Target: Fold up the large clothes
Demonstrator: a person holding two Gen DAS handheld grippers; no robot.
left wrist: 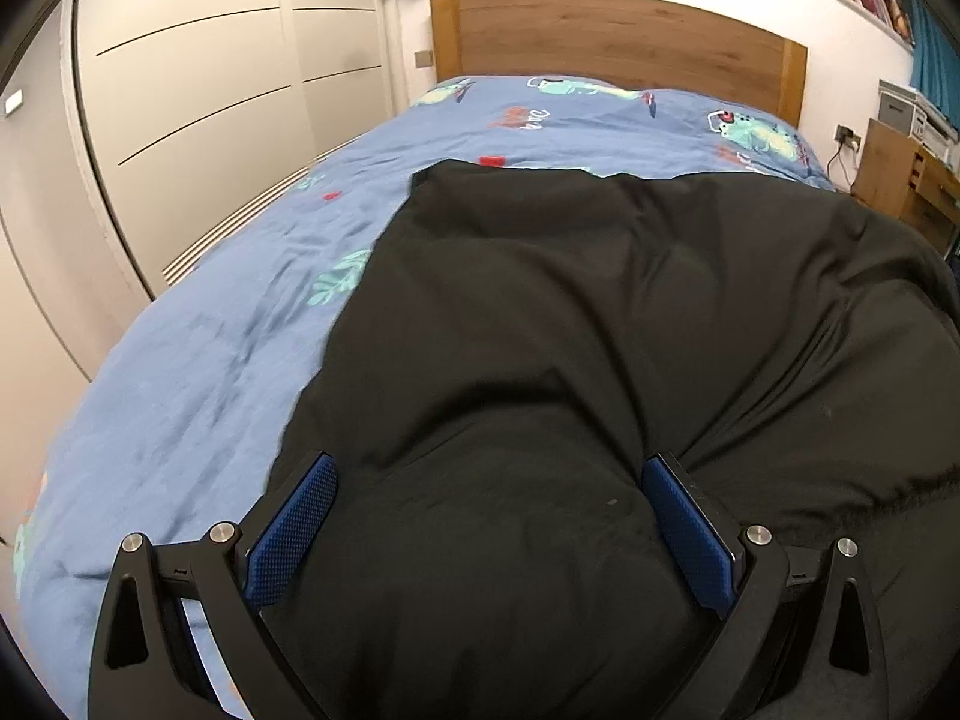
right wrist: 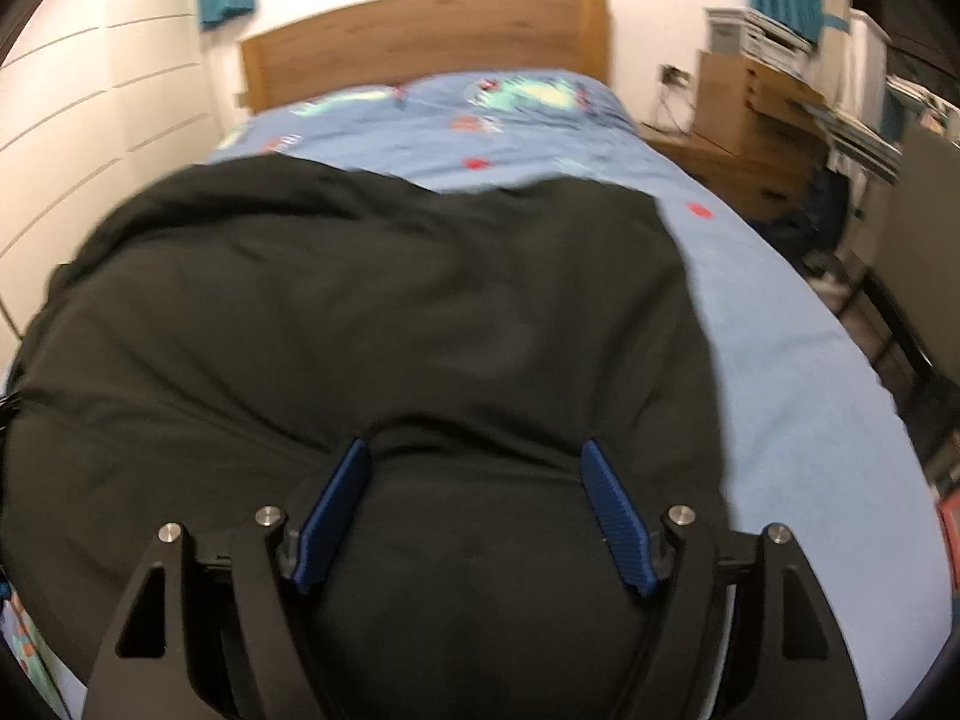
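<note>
A large black garment (left wrist: 600,330) lies spread on the blue patterned bed cover (left wrist: 240,312); it also shows in the right wrist view (right wrist: 390,312). My left gripper (left wrist: 489,468) is open over the garment's near left part, with black cloth bulging between its blue pads (left wrist: 294,540). My right gripper (right wrist: 477,450) is open over the near right part, its blue pads (right wrist: 618,528) either side of a raised fold. Neither gripper is closed on the cloth. The right wrist view is blurred.
A wooden headboard (left wrist: 612,36) stands at the far end of the bed. White wardrobe doors (left wrist: 210,90) line the left side. A wooden desk with boxes (right wrist: 756,114) and dark clutter on the floor (right wrist: 840,216) lie to the right.
</note>
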